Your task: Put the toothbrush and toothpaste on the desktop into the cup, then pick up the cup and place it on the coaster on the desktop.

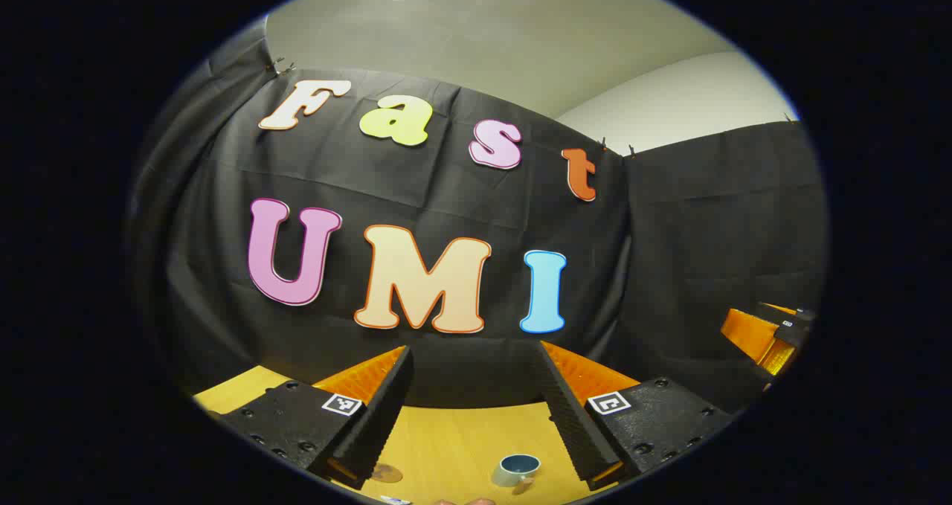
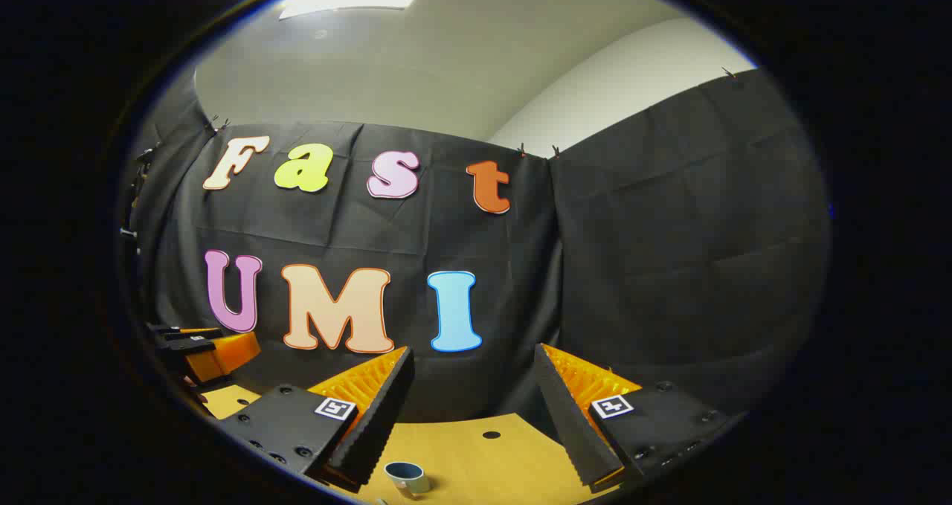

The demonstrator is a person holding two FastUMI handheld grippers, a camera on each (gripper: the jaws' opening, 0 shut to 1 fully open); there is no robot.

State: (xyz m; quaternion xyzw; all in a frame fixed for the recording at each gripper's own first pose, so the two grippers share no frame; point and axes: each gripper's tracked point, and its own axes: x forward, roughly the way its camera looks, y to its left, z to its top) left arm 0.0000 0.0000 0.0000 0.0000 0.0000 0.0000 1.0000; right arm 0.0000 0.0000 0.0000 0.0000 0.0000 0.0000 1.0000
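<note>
both grippers hover spread wide and empty above the bench: left gripper over the upright cup, right gripper just beyond it.

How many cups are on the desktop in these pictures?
1. The cup stands on the desktop, below the gap between the left gripper's fingers; the right gripper view shows it near that gripper's left finger. Others may be hidden below the view.

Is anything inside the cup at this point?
The cup stands on the desktop. In both gripper views only its rim and a dark upper interior show, with nothing sticking out above the rim. Its bottom is hidden by the near wall, so small contents cannot be ruled out.
</note>
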